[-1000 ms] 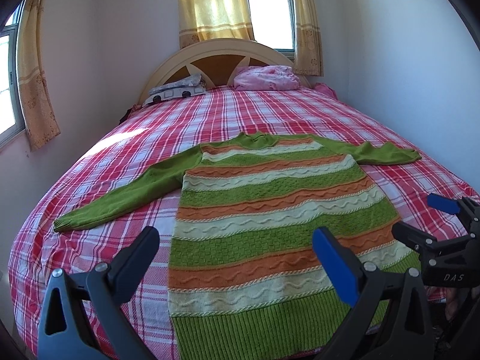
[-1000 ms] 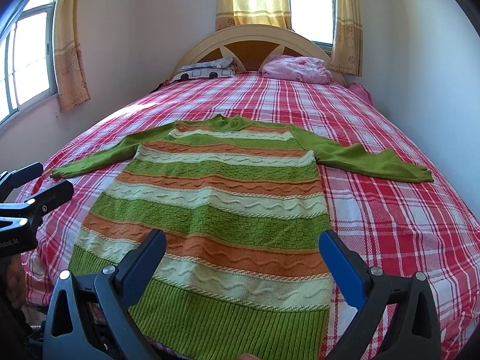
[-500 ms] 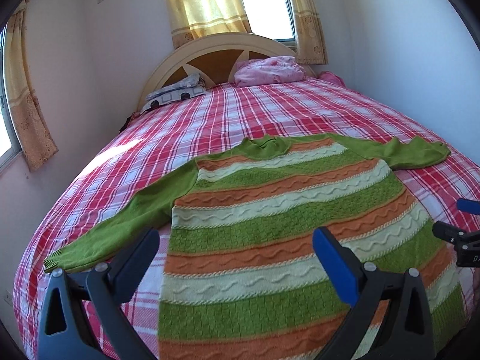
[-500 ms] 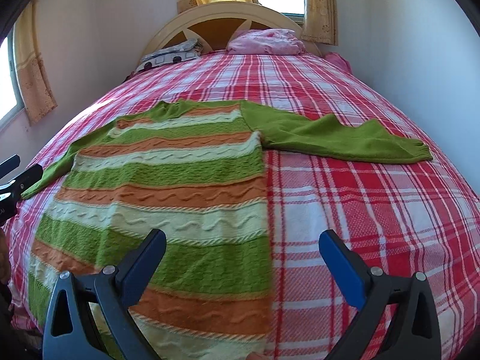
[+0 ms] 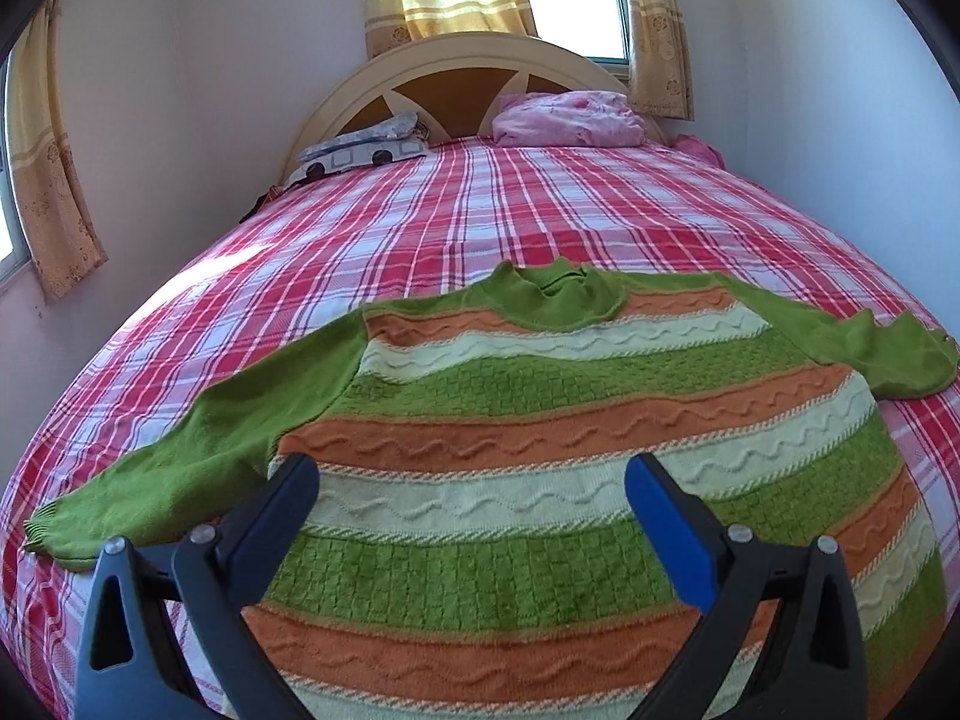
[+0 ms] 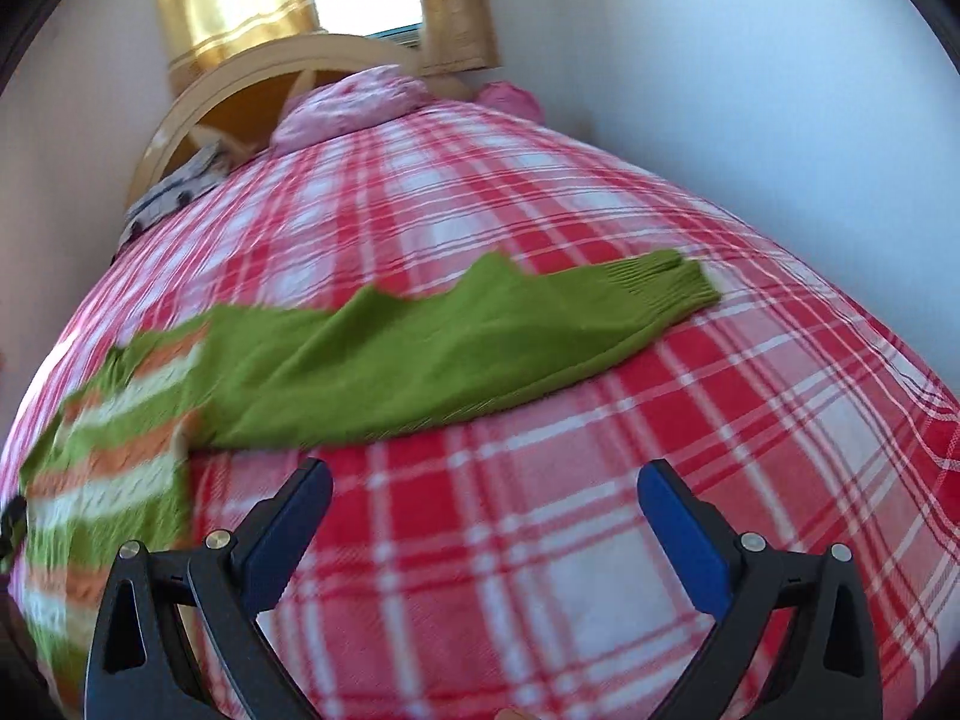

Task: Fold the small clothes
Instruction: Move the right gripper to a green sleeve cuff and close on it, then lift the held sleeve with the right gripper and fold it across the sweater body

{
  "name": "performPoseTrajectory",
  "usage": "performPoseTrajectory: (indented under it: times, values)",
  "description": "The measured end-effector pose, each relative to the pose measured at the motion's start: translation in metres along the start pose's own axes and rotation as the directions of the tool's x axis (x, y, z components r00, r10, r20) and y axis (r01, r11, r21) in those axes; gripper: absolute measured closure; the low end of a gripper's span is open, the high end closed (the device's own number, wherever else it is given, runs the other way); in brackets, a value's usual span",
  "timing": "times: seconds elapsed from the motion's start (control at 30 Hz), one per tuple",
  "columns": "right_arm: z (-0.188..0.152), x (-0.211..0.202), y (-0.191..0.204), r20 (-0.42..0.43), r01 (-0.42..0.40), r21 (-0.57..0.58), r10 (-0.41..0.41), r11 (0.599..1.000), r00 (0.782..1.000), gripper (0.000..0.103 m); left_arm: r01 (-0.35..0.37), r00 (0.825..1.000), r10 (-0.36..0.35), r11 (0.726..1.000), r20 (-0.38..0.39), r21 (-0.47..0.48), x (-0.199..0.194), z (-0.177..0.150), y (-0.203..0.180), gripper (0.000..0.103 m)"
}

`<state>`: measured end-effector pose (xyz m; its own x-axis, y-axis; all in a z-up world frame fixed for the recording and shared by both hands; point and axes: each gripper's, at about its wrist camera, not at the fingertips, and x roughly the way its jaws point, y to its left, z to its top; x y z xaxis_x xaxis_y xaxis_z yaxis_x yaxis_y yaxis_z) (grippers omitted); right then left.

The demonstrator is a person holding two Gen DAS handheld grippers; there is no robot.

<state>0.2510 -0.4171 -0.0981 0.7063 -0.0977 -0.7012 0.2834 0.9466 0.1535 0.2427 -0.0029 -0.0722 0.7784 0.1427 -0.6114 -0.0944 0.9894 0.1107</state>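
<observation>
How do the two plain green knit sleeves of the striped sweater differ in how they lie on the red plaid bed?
In the left wrist view, the left green sleeve lies straight and flat, stretched toward the bed's left edge; the right green sleeve is bunched and rumpled. The left sleeve's ribbed cuff shows there; the right sleeve's ribbed cuff shows only in the right wrist view. Both are solid green, spread on the red plaid bedsheet, ungripped.

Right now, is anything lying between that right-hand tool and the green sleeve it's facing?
Nothing visible. Only bare plaid bedspread lies between the open right gripper and the green sleeve of the striped sweater. The pillows sit far back by the headboard, out of the way.
</observation>
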Motion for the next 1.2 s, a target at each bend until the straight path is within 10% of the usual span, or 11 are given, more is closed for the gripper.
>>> performPoseTrajectory:
  times: [0.13, 0.5, 0.73, 0.9, 1.2]
  values:
    - [0.028, 0.013, -0.045, 0.021, 0.011, 0.123, -0.014, 0.992, 1.0, 0.002, -0.014, 1.0, 0.014, 1.0, -0.009, -0.012, 0.015, 0.004, 0.0, 0.0]
    - [0.063, 0.068, -0.138, -0.007, -0.07, 0.439, 0.081, 0.896, 0.997, 0.043, -0.043, 0.998, 0.041, 0.998, -0.043, -0.046, 0.042, 0.011, 0.006, 0.0]
    - [0.077, 0.092, -0.144, 0.0, -0.052, 0.447, 0.058, 0.893, 0.998, 0.045, -0.045, 0.997, 0.043, 0.999, -0.058, -0.027, 0.048, 0.011, 0.0, 0.0]
    - [0.085, 0.107, -0.152, -0.021, -0.005, 0.442, 0.016, 0.897, 1.0, 0.093, -0.046, 0.997, 0.044, 0.999, -0.062, -0.03, 0.048, 0.012, -0.001, 0.0]
    - [0.096, 0.067, -0.132, 0.073, -0.102, 0.395, 0.079, 0.913, 0.994, 0.096, -0.037, 0.998, 0.032, 0.996, -0.057, -0.085, 0.041, 0.015, 0.017, 0.0]
